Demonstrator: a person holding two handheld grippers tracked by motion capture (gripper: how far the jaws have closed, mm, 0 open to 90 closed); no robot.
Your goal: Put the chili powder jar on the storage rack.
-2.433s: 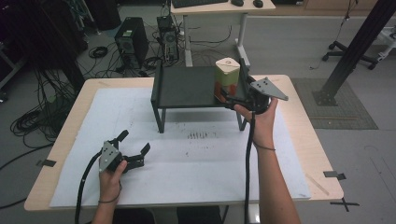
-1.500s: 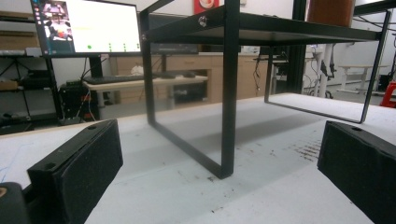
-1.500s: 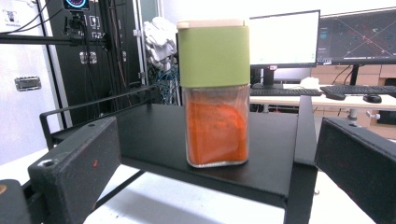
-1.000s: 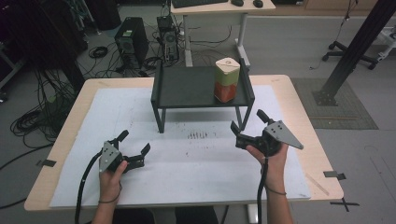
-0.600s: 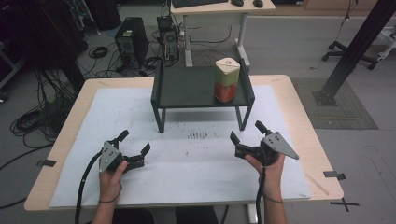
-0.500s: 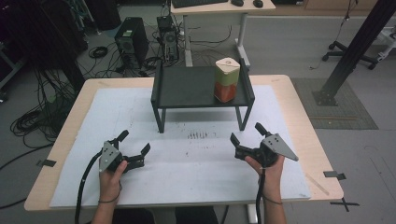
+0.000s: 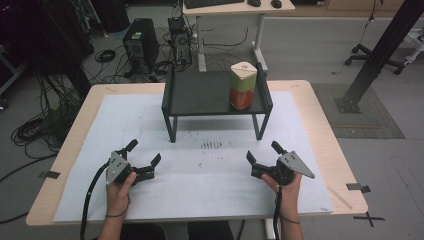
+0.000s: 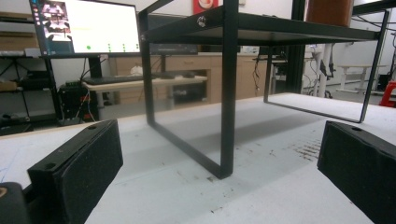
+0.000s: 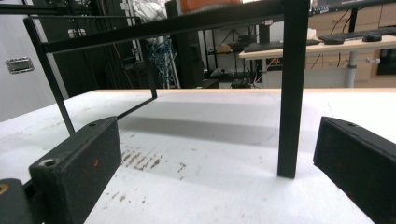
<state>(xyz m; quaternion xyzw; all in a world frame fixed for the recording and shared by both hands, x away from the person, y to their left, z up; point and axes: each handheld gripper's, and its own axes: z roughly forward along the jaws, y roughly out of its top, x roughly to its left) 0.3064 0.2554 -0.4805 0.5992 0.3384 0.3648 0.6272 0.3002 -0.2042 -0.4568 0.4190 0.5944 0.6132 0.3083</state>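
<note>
The table (image 7: 320, 115) carries a black rack (image 7: 210, 95), and the carton (image 7: 242, 85) stands upright on the rack's right end. Nearer the person, the left gripper (image 7: 145, 159) and right gripper (image 7: 262, 156) rest low, well apart, both jaws spread wide, holding nothing

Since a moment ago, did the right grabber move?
Yes. The right gripper has come back from the carton on the black shelf, toward the table's near edge.

The right tool (image 7: 263, 152) has let go of the carton (image 7: 242, 85) on the shelf (image 7: 200, 95) and moved back to the table's (image 7: 320, 115) near edge, jaws apart.
</note>
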